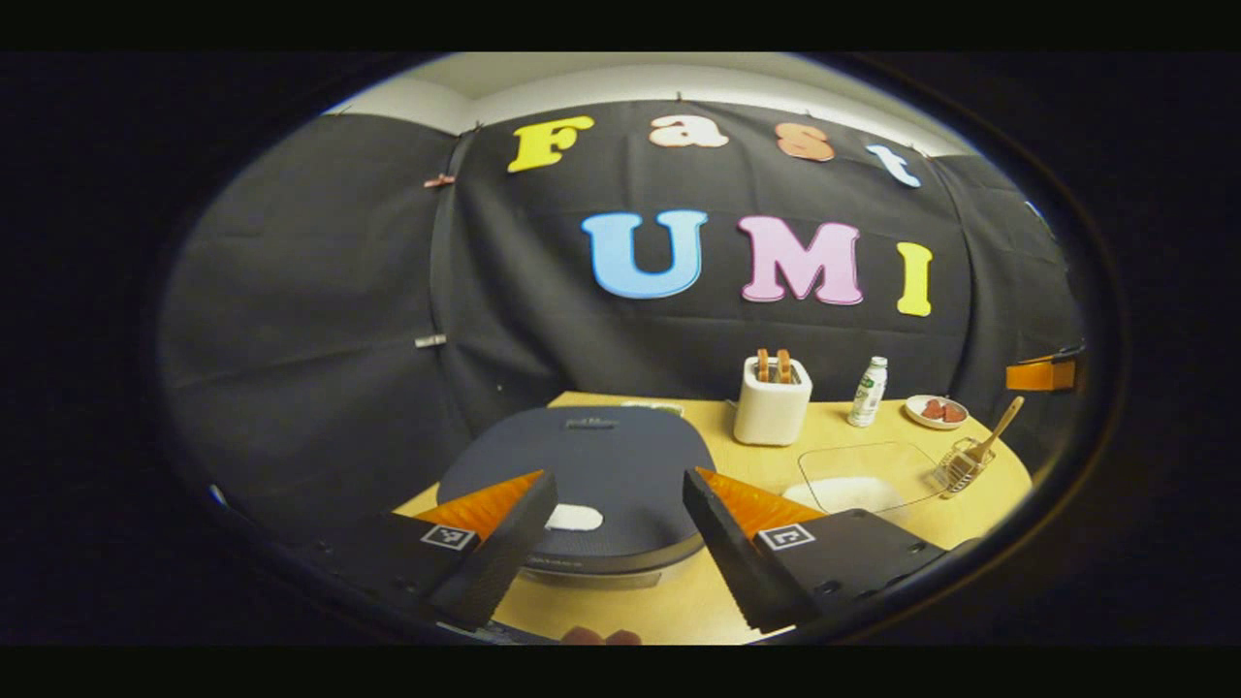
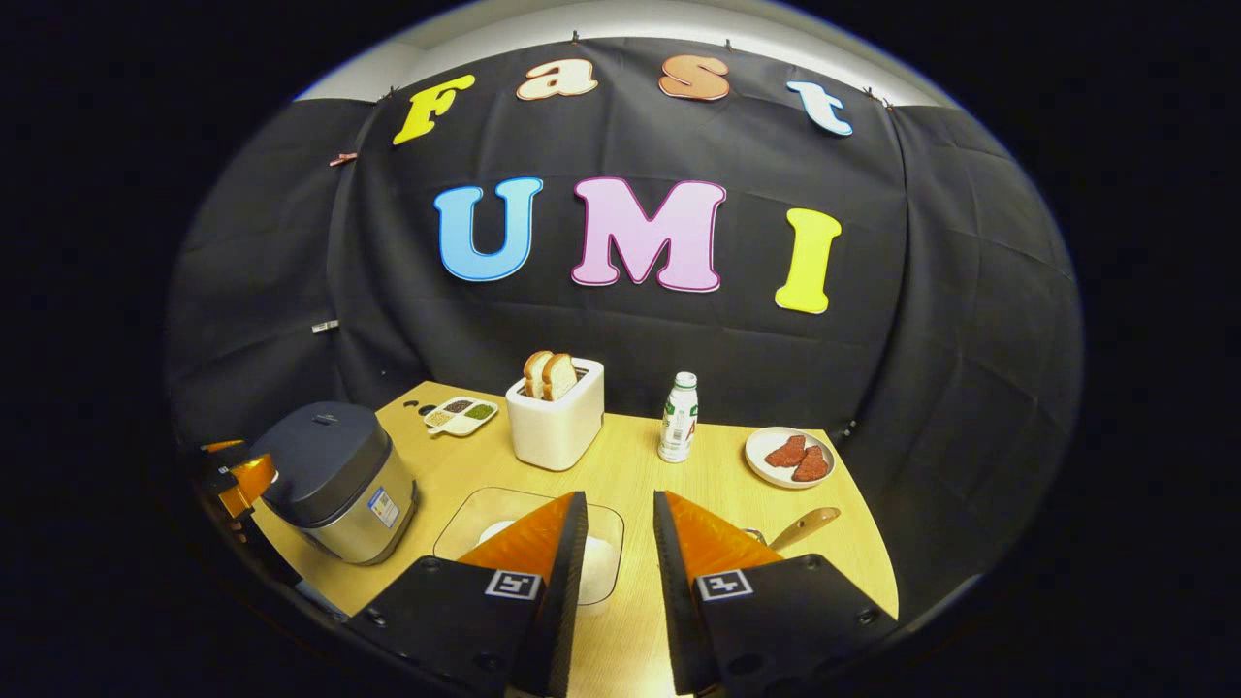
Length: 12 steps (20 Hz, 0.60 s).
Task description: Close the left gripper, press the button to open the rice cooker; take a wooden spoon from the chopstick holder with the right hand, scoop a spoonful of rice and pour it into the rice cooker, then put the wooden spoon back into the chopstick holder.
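Two grippers, left [image 1: 620, 543] and right [image 2: 620, 572], jaws spread; one rice cooker [image 2: 330, 480] shut.

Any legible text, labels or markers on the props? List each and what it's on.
Nothing on the props reads.
rice cooker: sticker on its side, too small to read.
rice cooker lid: small mark near the back edge, blurred.
rice cooker front rim: faint lettering, blurred.
bottle: printed label, illegible.
left gripper and right gripper: square coded tags, no words.
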Available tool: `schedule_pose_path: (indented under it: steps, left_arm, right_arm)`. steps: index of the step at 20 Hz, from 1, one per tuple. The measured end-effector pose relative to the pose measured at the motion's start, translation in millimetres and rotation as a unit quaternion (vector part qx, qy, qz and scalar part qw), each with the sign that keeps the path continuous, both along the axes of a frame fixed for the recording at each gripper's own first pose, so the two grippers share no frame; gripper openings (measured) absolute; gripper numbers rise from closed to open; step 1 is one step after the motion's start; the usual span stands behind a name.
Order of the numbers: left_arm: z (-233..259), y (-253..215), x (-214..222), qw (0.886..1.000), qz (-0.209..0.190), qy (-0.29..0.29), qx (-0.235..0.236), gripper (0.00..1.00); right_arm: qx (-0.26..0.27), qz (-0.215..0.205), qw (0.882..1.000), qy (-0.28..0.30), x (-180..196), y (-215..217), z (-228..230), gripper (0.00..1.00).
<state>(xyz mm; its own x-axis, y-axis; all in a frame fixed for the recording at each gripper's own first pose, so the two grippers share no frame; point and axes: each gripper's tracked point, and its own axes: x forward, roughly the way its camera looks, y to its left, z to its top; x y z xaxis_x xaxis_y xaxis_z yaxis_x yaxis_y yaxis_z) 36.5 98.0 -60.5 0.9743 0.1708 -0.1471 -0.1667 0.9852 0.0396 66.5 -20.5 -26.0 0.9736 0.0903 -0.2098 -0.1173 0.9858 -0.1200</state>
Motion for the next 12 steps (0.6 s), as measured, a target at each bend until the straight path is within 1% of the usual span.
schedule_pose_path:
  steps: [1,2,3,4,5,6,8,9,12]
  left_arm:
    - [10,-7,1,1.000,-0.009,-0.013,0.012,0.87]
    - [20,-14,0,0.999,-0.017,-0.026,0.020,0.87]
    - [24,-21,2,0.999,-0.026,-0.030,0.026,0.90]
    - [26,-27,2,0.998,-0.033,-0.032,0.030,0.90]
    - [30,-34,2,0.998,-0.040,-0.037,0.031,0.94]
    - [36,-40,1,0.997,-0.046,-0.043,0.032,0.96]
    - [43,-47,2,0.997,-0.050,-0.050,0.026,0.96]
    - [45,-50,4,0.997,-0.052,-0.050,0.019,0.96]
    - [54,-55,4,0.997,-0.048,-0.053,0.004,0.97]
  right_arm:
    - [0.001,-0.001,1.000,0.000,-1,0,1,0.44]
    - [0.004,0.000,1.000,-0.001,-1,-1,0,0.45]
    - [0.006,0.002,1.000,-0.001,-2,0,1,0.46]
    - [0.008,0.003,1.000,-0.002,-2,0,2,0.46]
    - [0.009,0.003,1.000,-0.005,-2,-1,3,0.51]
    - [0.012,0.003,1.000,-0.009,-3,-3,5,0.52]
    - [0.019,0.003,1.000,-0.014,-5,-3,9,0.55]
    - [0.021,0.002,1.000,-0.017,-7,-5,11,0.70]
    - [0.023,-0.001,1.000,-0.021,-9,-11,13,0.76]
